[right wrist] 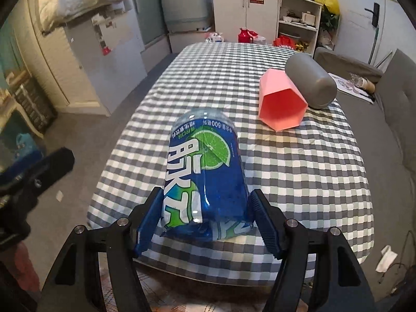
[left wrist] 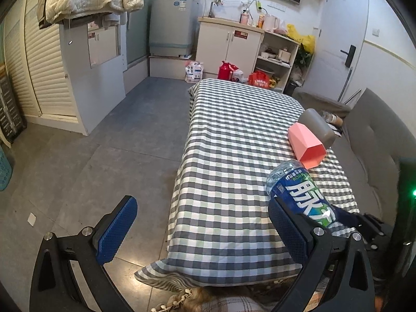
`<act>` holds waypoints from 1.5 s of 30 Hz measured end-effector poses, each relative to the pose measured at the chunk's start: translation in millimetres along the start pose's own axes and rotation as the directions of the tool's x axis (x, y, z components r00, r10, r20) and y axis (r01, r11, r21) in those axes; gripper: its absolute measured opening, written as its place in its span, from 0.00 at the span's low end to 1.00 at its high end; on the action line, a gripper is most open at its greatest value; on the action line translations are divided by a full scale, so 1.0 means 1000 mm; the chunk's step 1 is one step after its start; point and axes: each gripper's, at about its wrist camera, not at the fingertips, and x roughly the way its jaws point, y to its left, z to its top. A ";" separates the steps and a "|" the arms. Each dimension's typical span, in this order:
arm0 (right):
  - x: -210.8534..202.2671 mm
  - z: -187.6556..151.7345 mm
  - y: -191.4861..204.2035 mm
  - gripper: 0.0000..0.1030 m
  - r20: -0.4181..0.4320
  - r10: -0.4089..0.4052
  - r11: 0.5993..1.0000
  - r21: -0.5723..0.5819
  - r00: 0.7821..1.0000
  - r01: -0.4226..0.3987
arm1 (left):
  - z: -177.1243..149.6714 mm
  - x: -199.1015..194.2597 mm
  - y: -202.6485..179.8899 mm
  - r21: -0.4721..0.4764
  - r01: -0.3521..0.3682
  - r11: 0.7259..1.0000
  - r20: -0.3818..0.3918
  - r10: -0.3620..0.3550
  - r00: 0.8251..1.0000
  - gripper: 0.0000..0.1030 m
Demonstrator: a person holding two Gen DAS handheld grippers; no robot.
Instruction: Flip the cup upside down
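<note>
Bottle (right wrist: 205, 179) with a blue lime label sits clamped in my right gripper (right wrist: 205, 218), lying forward along the fingers above the near edge of the checked tabletop (right wrist: 299, 182). My left gripper (left wrist: 202, 231) hangs apart, holding nothing, over the floor (left wrist: 117, 143) beside the tabletop's left edge. Pink cup (right wrist: 282, 100) lies on its side on the far right of the tabletop, mouth toward me, touching a grey cup (right wrist: 310, 80) also on its side behind it.
</note>
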 end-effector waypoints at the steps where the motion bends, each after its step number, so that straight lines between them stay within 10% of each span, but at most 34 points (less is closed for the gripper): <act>1: -0.004 0.000 -0.004 0.76 0.011 0.003 1.000 0.003 1.000 -0.003 | 0.002 -0.001 -0.004 0.009 -0.013 1.000 0.002 0.013 1.000 1.00; 16: -0.068 0.002 -0.098 0.78 0.144 -0.120 0.992 0.043 0.982 0.115 | 0.017 0.021 -0.096 0.064 -0.031 0.997 -0.067 0.036 0.997 1.00; 41: -0.018 0.018 -0.139 0.78 0.108 -0.095 0.994 0.070 0.990 0.088 | 0.012 0.117 -0.151 0.103 0.097 0.990 -0.313 -0.061 0.948 0.98; 45: -0.016 0.022 -0.139 0.78 0.120 -0.092 0.994 0.064 0.989 0.085 | 0.010 0.122 -0.154 0.103 0.119 0.987 -0.340 -0.078 0.937 0.79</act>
